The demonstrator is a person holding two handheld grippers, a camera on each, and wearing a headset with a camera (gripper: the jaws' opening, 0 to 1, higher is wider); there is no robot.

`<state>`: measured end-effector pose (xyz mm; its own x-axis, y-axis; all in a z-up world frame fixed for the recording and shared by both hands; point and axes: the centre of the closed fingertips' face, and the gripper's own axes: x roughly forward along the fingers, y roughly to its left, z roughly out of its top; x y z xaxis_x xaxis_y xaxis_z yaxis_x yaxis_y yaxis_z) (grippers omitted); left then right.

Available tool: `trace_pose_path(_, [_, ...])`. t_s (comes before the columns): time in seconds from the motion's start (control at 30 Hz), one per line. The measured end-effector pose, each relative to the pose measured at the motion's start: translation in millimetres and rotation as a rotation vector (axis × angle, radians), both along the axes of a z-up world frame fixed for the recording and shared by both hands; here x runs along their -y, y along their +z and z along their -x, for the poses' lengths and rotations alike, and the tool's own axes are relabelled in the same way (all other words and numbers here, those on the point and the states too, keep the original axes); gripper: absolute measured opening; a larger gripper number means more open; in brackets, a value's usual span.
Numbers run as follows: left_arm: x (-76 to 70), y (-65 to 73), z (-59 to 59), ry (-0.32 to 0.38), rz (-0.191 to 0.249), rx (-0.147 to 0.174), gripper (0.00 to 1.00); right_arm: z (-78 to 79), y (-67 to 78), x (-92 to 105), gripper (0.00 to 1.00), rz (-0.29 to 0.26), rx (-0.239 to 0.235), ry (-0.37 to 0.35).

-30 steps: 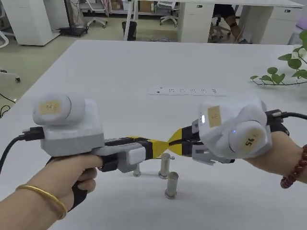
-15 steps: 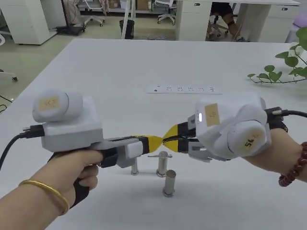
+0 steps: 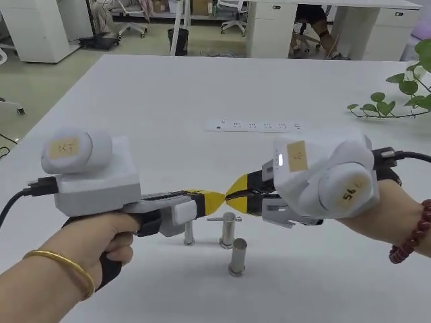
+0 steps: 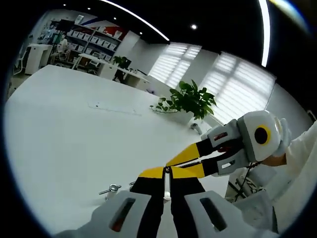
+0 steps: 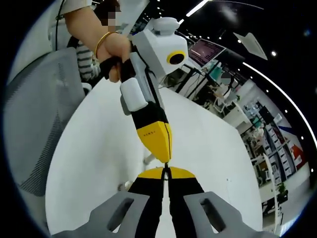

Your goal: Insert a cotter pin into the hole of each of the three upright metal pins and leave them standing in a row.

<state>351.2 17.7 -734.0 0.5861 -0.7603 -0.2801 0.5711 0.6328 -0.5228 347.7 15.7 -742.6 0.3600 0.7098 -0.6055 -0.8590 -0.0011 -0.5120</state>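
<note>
A cotter pin (image 3: 217, 218) now crosses the middle metal pin (image 3: 228, 230), bare 1 second ago, so 1 of 3 seems done. Above it the left gripper (image 3: 217, 198) and right gripper (image 3: 231, 195) meet, jaws closed, the left apparently pinching a second cotter pin (image 4: 167, 184).

A white power strip (image 3: 259, 126) lies flat on your white table (image 3: 135, 108). To the right of the strip, a leafy plant (image 3: 397, 94) trails its stems onto the tabletop. Beyond the strip, past the table's far edge, you have white cabinets (image 3: 37, 27), office chairs (image 3: 232, 10), a dark bin (image 3: 180, 40) and a seated person (image 3: 316, 20).
</note>
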Motion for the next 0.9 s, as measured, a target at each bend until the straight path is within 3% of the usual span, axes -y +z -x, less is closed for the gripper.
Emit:
trace_pose_path(0.23, [-2.3, 0.5, 0.8, -0.003, -0.012, 0.025, 0.0, 1.7, 1.3, -1.3, 0.06, -0.077, -0.099, -0.032])
trace_pose_path(0.47, [-5.8, -1.0, 4.2, -0.031, -0.049, 0.066, 0.0, 7.5, -1.8, 2.5, 0.11, -0.152, -0.279, -0.085])
trace_pose_path(0.6, [-5.6, -3.5, 10.5, -0.075, -0.087, 0.1, 0.0, 7.9, -0.8, 5.6, 0.14, -0.193, -0.341, -0.111])
trace_pose_path(0.8, [-7.2, -9.4, 17.6, -0.12, -0.131, 0.122, 0.0, 17.4, -3.8, 7.4, 0.17, -0.257, -0.514, -0.131])
trace_pose_path(0.9, [-6.1, -9.0, 21.6, -0.147, -0.134, 0.134, 0.0, 22.2, -7.7, 10.0, 0.17, -0.268, -0.588, -0.132])
